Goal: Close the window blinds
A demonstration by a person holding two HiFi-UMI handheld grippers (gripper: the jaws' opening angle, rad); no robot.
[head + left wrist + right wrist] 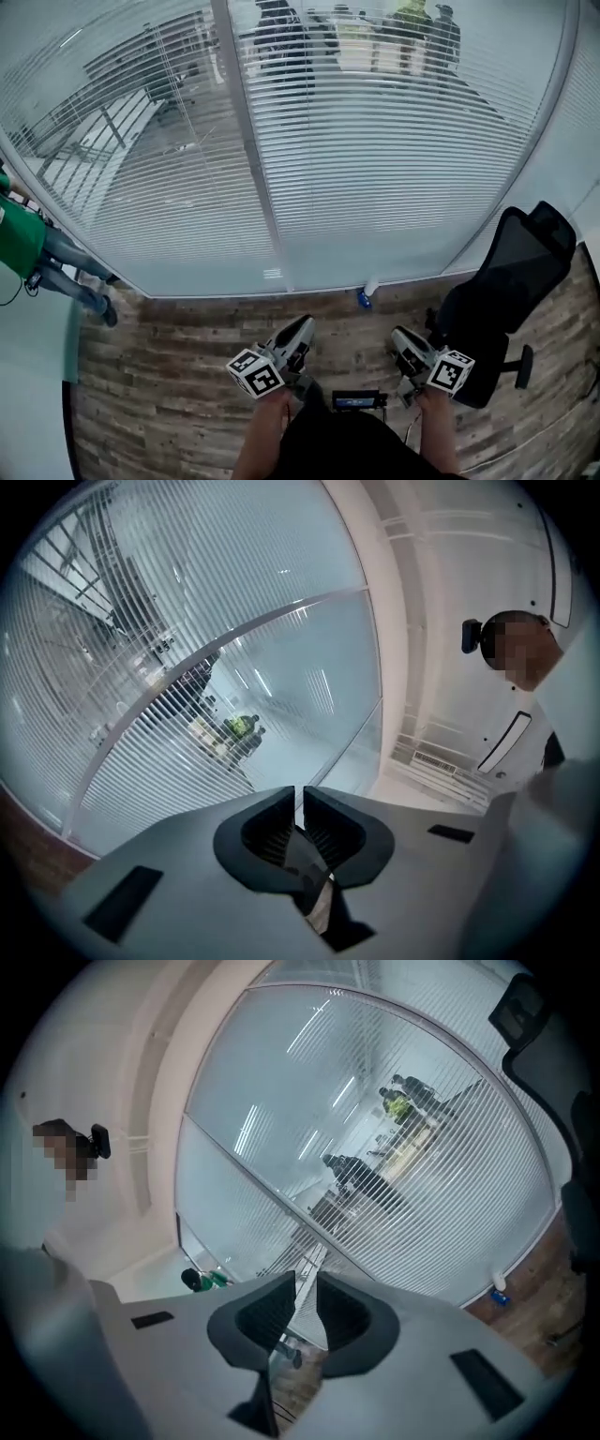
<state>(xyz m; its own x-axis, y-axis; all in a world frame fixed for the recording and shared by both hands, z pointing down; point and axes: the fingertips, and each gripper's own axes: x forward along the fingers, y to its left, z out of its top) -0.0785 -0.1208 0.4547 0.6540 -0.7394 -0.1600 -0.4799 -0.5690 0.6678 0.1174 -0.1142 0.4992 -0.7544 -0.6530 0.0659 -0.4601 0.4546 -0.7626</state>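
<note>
Nearest, the left gripper (300, 326) has its jaws all but together, with nothing in them. The right gripper (403, 336) holds its jaws slightly apart, also empty. Both hover over the wooden floor (169, 394), with a black chair (511, 281) at the right. Ahead, clear of both, the blinds (375, 159) hang across the glass, their slats open enough to show people behind.

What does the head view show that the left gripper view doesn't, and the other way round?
Head view only: black office chair, wooden floor, small bottle on it, right gripper. Left gripper view only: the left gripper close up, jaws nearly together, nothing between. Both: window blinds with slats open, people behind them.
</note>
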